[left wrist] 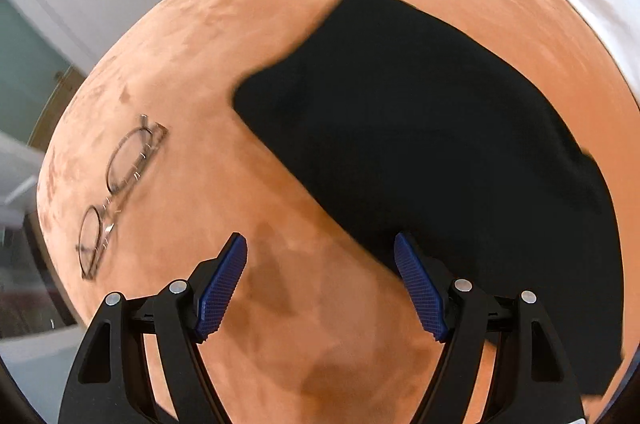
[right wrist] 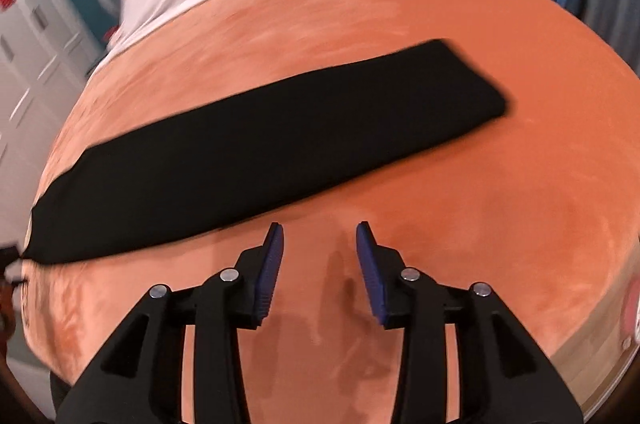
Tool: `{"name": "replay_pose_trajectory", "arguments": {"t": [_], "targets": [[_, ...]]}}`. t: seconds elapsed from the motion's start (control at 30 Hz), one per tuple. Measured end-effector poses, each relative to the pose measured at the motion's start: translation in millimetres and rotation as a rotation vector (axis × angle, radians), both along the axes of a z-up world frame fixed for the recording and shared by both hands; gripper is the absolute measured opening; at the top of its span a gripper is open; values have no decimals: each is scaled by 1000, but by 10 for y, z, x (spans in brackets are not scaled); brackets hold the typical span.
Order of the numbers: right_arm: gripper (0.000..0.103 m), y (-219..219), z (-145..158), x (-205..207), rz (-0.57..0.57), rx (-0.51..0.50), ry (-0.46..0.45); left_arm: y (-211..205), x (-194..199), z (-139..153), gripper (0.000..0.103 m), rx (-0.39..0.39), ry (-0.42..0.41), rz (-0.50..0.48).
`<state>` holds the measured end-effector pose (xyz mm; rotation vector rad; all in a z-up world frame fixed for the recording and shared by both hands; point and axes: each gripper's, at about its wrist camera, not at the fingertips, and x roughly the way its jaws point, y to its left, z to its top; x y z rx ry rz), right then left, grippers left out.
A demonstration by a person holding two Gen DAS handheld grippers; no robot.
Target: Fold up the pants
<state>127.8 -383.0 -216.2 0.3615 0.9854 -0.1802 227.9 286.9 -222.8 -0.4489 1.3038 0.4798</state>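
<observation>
Both hand-held grippers [left wrist: 320, 288] [right wrist: 320, 272] open, empty | pants [right wrist: 260, 152] long on bed [right wrist: 480, 224] | grab ends, fold evenly

Both views are bright and evenly lit, with soft tool shadows falling on the orange bedcover [left wrist: 224, 72] close below the blue pads [right wrist: 272, 264]. Motion blur smears the black pants [right wrist: 260, 144] at their edges (the glasses [left wrist: 120, 192] too), and fisheye distortion bulges the bed and darkens the corners.
</observation>
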Motion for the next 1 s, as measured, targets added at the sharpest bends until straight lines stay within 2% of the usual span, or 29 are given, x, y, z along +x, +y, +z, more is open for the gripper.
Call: {"name": "replay_pose_trajectory", "arguments": {"t": [0.07, 0.13, 0.23, 0.3, 0.33, 0.37, 0.53, 0.57, 0.63, 0.7, 0.73, 0.8, 0.87, 0.9, 0.93, 1.0], "targets": [[37, 232, 71, 156, 46, 6, 4, 136, 75, -139, 73, 11, 16, 10], [41, 418, 80, 264, 70, -16, 16, 187, 95, -271, 75, 19, 25, -21], [42, 610, 138, 384, 99, -28, 26, -34, 62, -41, 67, 149, -8, -109], [49, 715, 169, 417, 109, -42, 27, -252, -8, 173, 66, 222, -55, -176], [55, 740, 187, 383, 112, -47, 25, -359, -48, 268, 66, 230, -80, -208], [57, 799, 202, 362, 118, -51, 21, -435, -74, 332, 68, 232, -95, -229], [56, 952, 181, 488, 176, -19, -15, -955, -260, 659, 68, 234, -156, -322], [54, 1001, 153, 562, 210, -21, -22, -1067, -290, 712, 68, 236, -165, -337], [36, 1039, 81, 667, 251, -16, -17, -1248, -334, 799, 68, 236, -170, -354], [26, 1020, -54, 820, 275, -3, 3, -1436, -357, 845, 69, 227, -164, -375], [26, 973, -122, 877, 272, -5, 12, -1484, -307, 850, 69, 229, -160, -385], [26, 754, -261, 958, 231, -10, 31, -1608, -348, 862, 69, 252, -146, -402], [25, 348, -434, 1010, 165, -38, 68, -1659, -391, 857, 69, 262, -132, -411], [21, 162, -474, 1010, 152, -13, 63, -1705, -406, 853, 69, 266, -121, -417], [0, -40, -496, 999, 134, 27, 55, -1739, -401, 858, 69, 269, -115, -421], [0, -495, -439, 928, 38, 37, 55, -1809, -417, 855, 69, 279, -99, -435]]}}
